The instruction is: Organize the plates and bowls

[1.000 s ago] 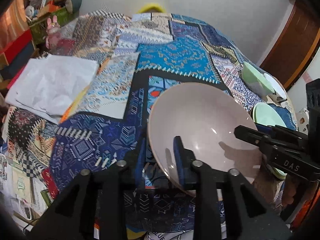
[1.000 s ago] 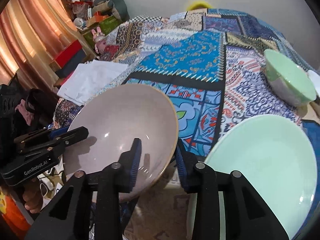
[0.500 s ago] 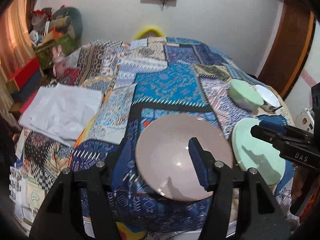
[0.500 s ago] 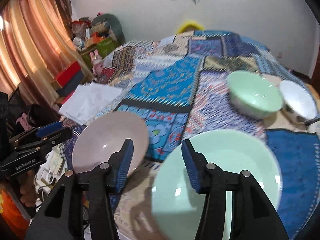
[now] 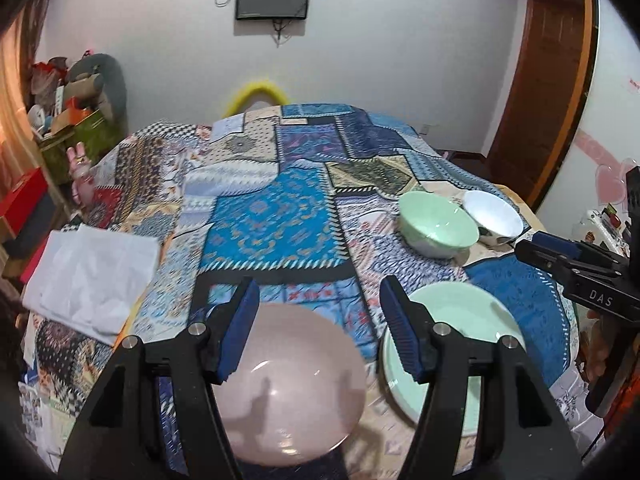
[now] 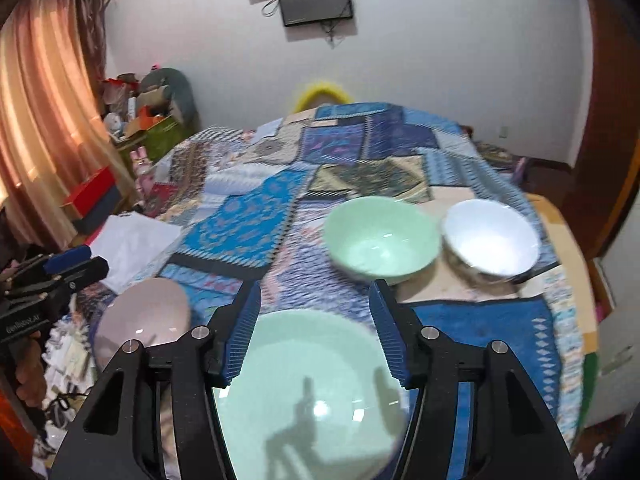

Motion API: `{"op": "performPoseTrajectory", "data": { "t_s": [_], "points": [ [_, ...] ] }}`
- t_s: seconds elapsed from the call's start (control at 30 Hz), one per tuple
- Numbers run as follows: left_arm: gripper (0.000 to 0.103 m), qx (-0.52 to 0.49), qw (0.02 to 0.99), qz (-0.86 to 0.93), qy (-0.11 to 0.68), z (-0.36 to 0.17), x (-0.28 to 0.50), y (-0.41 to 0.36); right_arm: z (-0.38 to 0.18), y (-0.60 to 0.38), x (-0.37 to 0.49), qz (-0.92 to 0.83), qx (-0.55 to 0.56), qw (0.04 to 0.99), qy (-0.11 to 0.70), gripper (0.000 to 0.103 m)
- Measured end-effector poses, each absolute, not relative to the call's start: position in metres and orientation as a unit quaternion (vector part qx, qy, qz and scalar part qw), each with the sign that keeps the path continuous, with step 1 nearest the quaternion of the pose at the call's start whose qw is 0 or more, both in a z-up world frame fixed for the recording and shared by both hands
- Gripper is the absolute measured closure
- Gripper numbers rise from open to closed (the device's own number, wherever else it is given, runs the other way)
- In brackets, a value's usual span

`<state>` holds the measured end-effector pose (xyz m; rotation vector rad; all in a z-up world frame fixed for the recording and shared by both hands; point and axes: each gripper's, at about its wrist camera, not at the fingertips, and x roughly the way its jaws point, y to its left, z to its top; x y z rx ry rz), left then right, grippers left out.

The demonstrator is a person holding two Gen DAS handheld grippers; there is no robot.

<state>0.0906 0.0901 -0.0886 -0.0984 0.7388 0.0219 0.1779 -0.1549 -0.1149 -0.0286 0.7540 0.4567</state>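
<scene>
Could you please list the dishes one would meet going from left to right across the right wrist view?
Pink plate → green plate → green bowl → white bowl.

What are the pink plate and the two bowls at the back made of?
The pink plate looks like glazed ceramic or melamine: smooth, with sharp light glints. The green bowl and the white bowl share that glossy, opaque sheen, so probably the same. Nothing here rules out hard plastic.
</scene>
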Motion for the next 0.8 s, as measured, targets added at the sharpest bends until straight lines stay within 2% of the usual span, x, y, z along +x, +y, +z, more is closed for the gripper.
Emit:
{"op": "performPoseTrajectory", "data": {
  "t_s": [0.53,0.8],
  "points": [
    [0.041,0.007,0.917,-0.039,0.398,-0.112,0.192,0.036,-0.159,-0.198,0.254,0.176,0.031,0.896,0.407,0.05],
    [0.041,-0.001,0.909,-0.054,0.414,-0.129,0.235,0.019,-0.185,-0.201,0.285,0.178,0.051,0.88,0.438,0.051]
  ]
}}
